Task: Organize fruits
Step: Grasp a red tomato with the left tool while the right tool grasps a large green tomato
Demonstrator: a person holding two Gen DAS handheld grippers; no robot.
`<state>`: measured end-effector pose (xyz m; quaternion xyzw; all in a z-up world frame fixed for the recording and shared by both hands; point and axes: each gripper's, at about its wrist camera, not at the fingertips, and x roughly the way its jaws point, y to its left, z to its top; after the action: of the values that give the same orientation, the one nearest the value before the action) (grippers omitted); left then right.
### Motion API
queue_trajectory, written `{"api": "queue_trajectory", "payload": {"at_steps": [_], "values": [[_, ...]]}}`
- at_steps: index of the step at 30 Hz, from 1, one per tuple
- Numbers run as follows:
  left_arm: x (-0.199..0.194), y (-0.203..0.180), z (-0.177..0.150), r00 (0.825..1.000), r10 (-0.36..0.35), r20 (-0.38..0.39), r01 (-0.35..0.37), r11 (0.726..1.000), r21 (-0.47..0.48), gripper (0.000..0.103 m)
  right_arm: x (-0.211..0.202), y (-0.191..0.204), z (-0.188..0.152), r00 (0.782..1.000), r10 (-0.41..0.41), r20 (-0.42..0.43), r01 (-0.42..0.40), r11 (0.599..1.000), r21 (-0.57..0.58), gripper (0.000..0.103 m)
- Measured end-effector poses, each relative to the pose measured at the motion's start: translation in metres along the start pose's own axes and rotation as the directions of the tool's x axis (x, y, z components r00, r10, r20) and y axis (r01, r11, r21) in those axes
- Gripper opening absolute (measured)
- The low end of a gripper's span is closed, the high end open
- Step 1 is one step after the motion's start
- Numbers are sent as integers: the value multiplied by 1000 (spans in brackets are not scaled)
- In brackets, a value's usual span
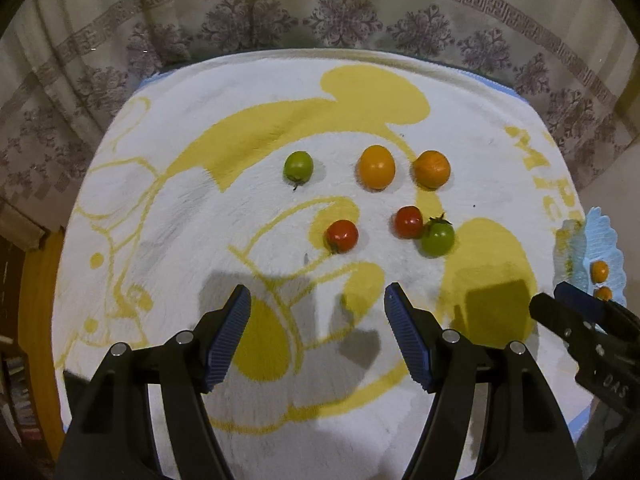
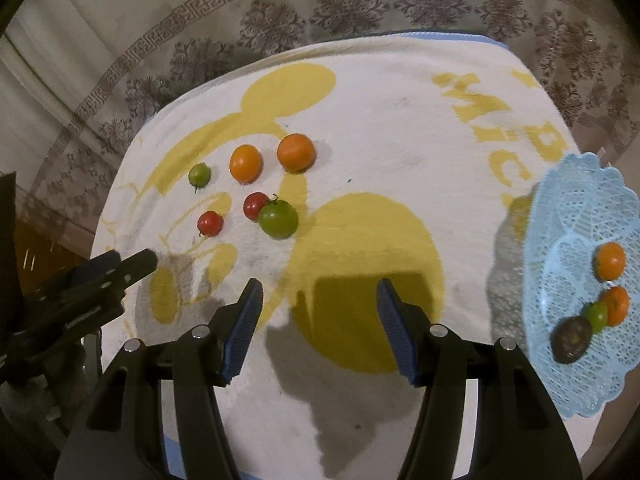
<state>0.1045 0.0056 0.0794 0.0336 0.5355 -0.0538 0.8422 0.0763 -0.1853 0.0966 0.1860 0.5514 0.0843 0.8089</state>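
Several fruits lie on a white and yellow towel (image 1: 280, 80): a small green fruit (image 1: 298, 167), two orange ones (image 1: 376, 167) (image 1: 431, 169), two red tomatoes (image 1: 342, 236) (image 1: 408, 221) and a green tomato (image 1: 438, 237) touching the right red one. My left gripper (image 1: 318, 300) is open and empty, short of the fruits. My right gripper (image 2: 319, 292) is open and empty above the towel. A light blue basket (image 2: 560, 216) at the right holds two orange fruits (image 2: 610, 261), a green one (image 2: 596, 316) and a dark one (image 2: 571, 339).
The towel covers a table standing against a patterned curtain (image 1: 344, 12). The left gripper shows at the left of the right wrist view (image 2: 132, 266). The right gripper shows at the right of the left wrist view (image 1: 560, 300), by the basket (image 1: 604, 236).
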Motion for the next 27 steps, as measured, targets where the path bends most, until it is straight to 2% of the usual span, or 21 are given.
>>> {"api": "queue_trajectory", "payload": {"at_steps": [8, 17, 22, 25, 27], "values": [[41, -3, 18, 999, -34, -27, 35, 999, 39, 69, 30, 1, 5, 998, -41, -43, 41, 999, -1, 61], [79, 2, 31, 996, -59, -69, 61, 997, 37, 69, 55, 2, 15, 996, -46, -74, 46, 999, 4, 61], [90, 1, 32, 996, -61, -69, 64, 996, 54, 61, 67, 9, 20, 996, -36, -83, 35, 999, -6, 61], [87, 1, 32, 997, -65, -49, 68, 995, 70, 48, 72, 13, 23, 996, -30, -89, 29, 999, -14, 61], [85, 2, 33, 993, -107, -48, 110, 991, 73, 32, 75, 16, 25, 995, -25, -92, 24, 1000, -19, 61]]}}
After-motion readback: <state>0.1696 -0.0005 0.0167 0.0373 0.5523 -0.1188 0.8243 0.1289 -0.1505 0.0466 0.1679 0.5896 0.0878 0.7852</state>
